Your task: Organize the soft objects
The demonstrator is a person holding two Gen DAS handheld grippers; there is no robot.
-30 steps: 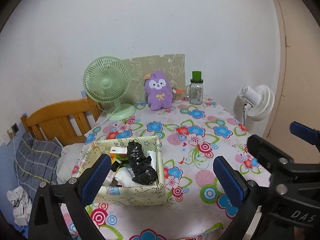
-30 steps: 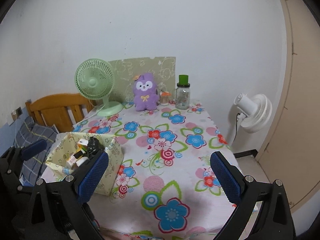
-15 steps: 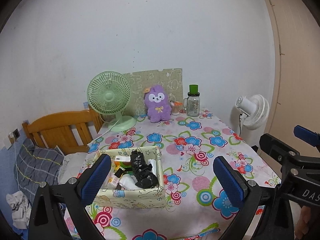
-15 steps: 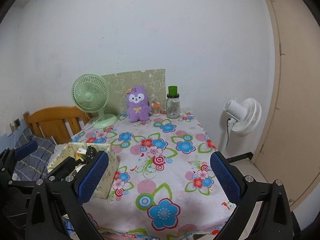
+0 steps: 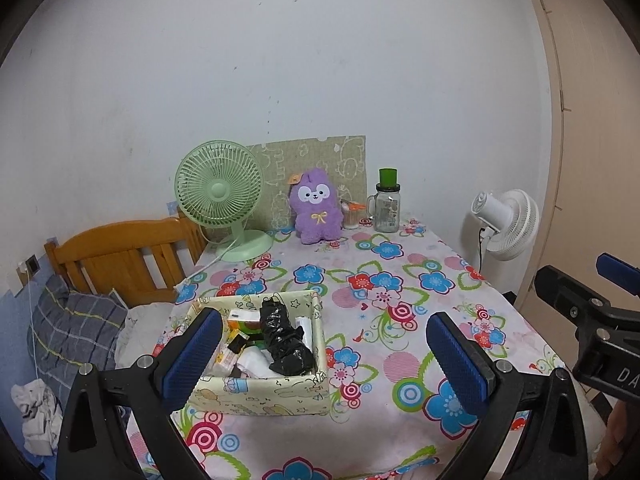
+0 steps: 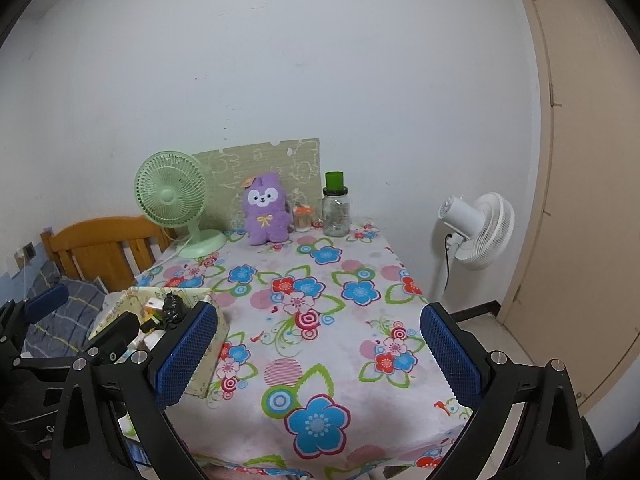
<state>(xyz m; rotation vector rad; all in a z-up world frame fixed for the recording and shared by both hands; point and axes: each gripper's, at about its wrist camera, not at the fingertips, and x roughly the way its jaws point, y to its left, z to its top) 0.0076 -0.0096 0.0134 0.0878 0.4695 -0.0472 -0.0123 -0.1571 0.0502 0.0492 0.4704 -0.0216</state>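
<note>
purple plush toy point(image 5: 318, 212) sits upright at the far edge of the table point(image 5: 400, 360), against a green patterned board point(image 5: 320, 156) which leans on the wall. on its left stands a green desk fan point(image 5: 220, 196), and on its right a small cup with an orange lid point(image 5: 352, 216) and a glass jar with a green lid point(image 5: 387, 208). a yellow patterned box point(image 5: 260, 380) stands at the near left side of the table, well apart from the toy; inside it are a crumpled black bag point(image 5: 286, 344) and some small packages. the left gripper point(image 5: 320, 354) is above the near edge with fingers wide apart and nothing between them. the right gripper point(image 6: 318, 354) also has its fingers wide apart and holds nothing. a white standing fan point(image 6: 478, 228) is on the floor beside the table, and a wooden bed frame point(image 5: 120, 256) is at the left.
</note>
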